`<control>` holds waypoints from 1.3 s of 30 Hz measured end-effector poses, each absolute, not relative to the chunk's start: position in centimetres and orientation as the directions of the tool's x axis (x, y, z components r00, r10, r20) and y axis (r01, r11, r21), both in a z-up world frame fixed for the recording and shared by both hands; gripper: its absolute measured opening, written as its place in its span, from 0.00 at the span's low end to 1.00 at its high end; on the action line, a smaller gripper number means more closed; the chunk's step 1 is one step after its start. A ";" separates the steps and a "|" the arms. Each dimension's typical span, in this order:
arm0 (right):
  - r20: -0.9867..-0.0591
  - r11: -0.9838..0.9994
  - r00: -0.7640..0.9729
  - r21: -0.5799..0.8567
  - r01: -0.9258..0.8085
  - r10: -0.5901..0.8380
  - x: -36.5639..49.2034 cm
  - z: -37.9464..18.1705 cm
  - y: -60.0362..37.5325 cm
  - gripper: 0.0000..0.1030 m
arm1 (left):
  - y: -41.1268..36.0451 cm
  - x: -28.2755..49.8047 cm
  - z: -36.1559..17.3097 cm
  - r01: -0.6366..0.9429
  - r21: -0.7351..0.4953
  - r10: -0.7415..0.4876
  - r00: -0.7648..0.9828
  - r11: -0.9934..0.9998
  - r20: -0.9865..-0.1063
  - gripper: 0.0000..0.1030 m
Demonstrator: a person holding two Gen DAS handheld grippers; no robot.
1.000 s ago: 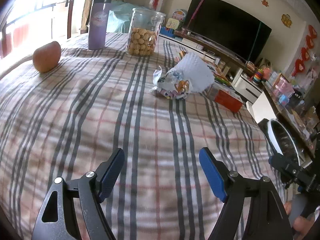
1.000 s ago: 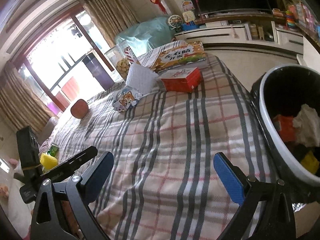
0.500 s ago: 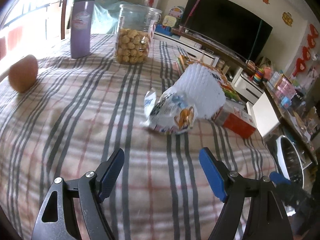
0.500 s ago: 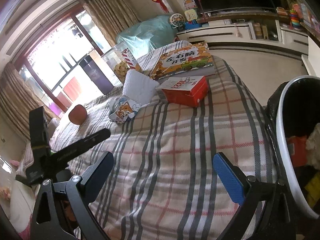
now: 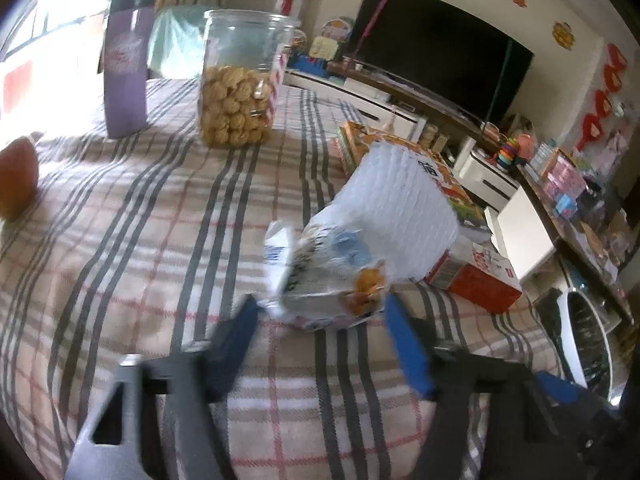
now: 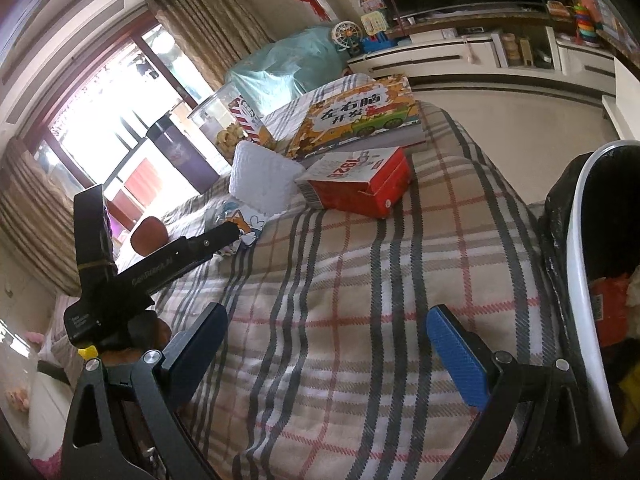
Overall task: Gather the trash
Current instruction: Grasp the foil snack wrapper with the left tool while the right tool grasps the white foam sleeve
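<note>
Closing its blue-padded jaws, the left gripper reaches the near end of a crumpled snack wrapper that lies on the plaid tablecloth. The wrapper's lower edge sits between the two fingertips, yet the motion blur hides whether the pads already press on it. A white foam sleeve leans just behind the wrapper, touching it, and a red carton lies beside the sleeve toward the table's right edge. A picture book lies behind the carton, near the far right corner. Toward the far edge stand a clear jar of biscuits and a purple tumbler, well apart from the wrapper. A reddish round fruit rests by the left edge.

The right gripper hangs with its jaws wide and nothing between them, over a bare stretch of cloth near the table's right edge. Just past that edge stands a white-rimmed bin lined with a black bag, with orange and pale scraps inside.
</note>
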State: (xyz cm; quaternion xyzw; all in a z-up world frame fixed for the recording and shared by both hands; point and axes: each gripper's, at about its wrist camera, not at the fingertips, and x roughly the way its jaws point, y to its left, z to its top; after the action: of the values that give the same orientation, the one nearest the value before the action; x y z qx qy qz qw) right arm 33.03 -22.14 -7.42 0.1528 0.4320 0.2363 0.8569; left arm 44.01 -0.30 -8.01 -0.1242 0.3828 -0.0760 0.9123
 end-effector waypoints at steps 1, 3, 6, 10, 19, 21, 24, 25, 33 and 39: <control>-0.667 0.841 0.514 0.466 -0.275 0.538 33.0 -7.5 -22.0 0.98 | -0.4 44.2 -8.2 0.059 -0.286 -0.247 0.685 0.956 -0.685 0.32; -0.667 0.841 0.516 0.465 -0.278 0.538 33.1 -7.5 -21.7 0.98 | -0.5 44.3 -8.6 0.070 -0.277 -0.250 0.673 0.958 -0.696 0.13; -0.660 0.836 0.515 0.466 -0.291 0.547 33.3 -7.3 -21.2 0.98 | -0.1 43.9 -8.5 0.079 -0.269 -0.249 0.677 0.960 -0.692 0.02; -0.647 0.830 0.521 0.461 -0.313 0.556 33.4 -6.8 -20.2 0.98 | 0.8 42.5 -7.9 0.078 -0.262 -0.241 0.693 0.962 -0.679 0.00; -0.626 0.832 0.548 0.410 -0.374 0.555 35.7 -5.0 -17.7 0.97 | 3.5 40.6 -7.3 0.041 -0.317 -0.258 0.685 0.947 -0.681 0.05; -0.612 0.830 0.562 0.391 -0.397 0.557 36.7 -4.1 -17.2 0.97 | 3.7 40.8 -7.1 0.038 -0.345 -0.276 0.682 0.938 -0.677 0.19; -0.604 0.832 0.574 0.365 -0.418 0.553 38.2 -3.4 -16.7 0.97 | 3.5 41.3 -6.5 0.032 -0.355 -0.276 0.693 0.934 -0.665 0.45; -0.603 0.830 0.572 0.361 -0.426 0.556 39.1 -3.3 -16.5 0.97 | 3.4 41.5 -6.4 0.032 -0.356 -0.276 0.698 0.934 -0.661 0.47; -0.615 0.808 0.527 0.405 -0.427 0.587 43.9 -4.2 -16.4 0.76 | 1.8 45.3 -6.5 0.063 -0.369 -0.309 0.686 0.927 -0.659 0.46; -0.611 0.787 0.497 0.446 -0.427 0.616 44.6 -5.0 -16.7 0.75 | 0.4 47.7 -8.1 0.107 -0.360 -0.339 0.653 0.927 -0.677 0.27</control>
State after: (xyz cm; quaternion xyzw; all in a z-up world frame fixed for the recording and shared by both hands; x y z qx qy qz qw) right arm 44.57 -16.67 -4.97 0.1185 0.3984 0.3044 0.8571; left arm 47.71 0.44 -8.08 -0.1457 0.3975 -0.1244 0.8974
